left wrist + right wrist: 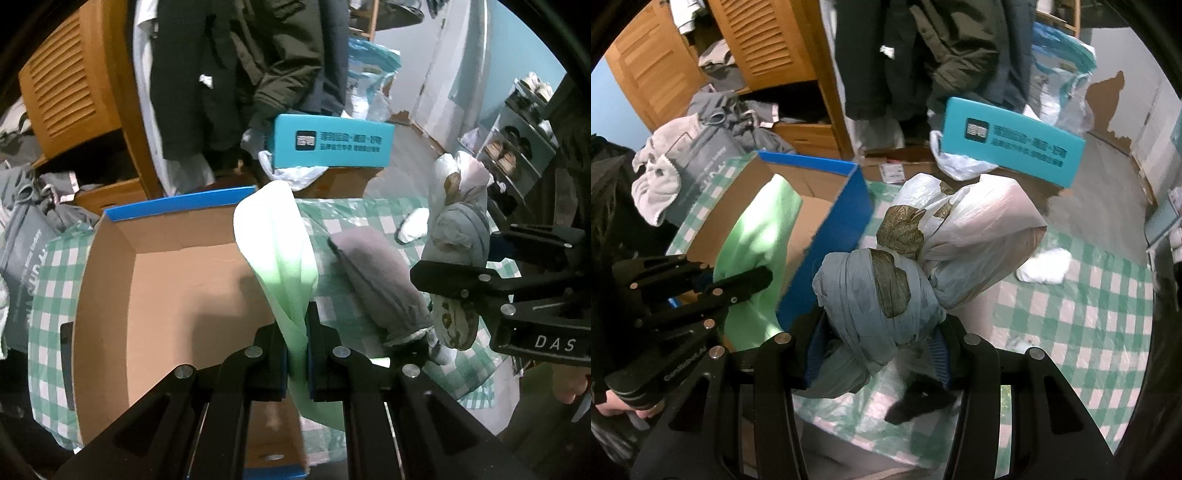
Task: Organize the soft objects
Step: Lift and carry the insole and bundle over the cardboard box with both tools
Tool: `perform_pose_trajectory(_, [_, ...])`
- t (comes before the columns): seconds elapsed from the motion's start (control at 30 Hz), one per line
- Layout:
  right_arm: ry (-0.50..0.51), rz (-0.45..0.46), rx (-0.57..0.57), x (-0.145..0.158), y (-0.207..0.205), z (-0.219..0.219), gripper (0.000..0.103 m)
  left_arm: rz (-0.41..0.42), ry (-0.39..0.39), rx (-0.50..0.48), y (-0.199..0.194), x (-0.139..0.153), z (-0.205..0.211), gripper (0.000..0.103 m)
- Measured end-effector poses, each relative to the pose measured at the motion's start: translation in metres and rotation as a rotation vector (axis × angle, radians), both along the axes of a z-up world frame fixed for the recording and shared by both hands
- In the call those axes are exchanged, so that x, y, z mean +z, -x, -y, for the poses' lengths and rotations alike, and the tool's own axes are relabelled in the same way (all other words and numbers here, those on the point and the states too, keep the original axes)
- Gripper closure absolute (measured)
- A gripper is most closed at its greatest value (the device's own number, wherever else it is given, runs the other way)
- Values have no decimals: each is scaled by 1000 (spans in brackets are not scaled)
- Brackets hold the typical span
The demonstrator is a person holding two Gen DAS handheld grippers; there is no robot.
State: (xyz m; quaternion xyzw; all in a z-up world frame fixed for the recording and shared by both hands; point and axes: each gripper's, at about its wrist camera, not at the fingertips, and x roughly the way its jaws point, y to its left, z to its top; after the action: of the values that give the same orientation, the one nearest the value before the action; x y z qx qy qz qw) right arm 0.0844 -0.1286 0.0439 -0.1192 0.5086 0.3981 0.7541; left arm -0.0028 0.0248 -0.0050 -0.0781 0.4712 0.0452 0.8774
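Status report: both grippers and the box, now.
Left gripper shut on green cloth, over open cardboard box. Right gripper shut on blue-white bundle. Grey garment lies beside the box.

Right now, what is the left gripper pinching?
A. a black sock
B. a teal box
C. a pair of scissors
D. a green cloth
D. In the left wrist view, the left gripper is shut on the green cloth, which hangs at the edge of the open cardboard box.

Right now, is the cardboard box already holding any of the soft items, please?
No, the cardboard box shows bare floor; the green cloth sits in the left gripper.
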Motion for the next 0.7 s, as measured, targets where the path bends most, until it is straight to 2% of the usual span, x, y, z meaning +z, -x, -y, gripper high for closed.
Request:
perform_pose_trajectory(0.33, [-9, -2, 61, 6, 9, -44, 55, 20, 24, 68, 13, 5, -41, 95])
perform_pose_trajectory(0.7, [8, -24, 126, -4, 19, -92, 55, -1, 50, 162, 27, -7, -92, 95])
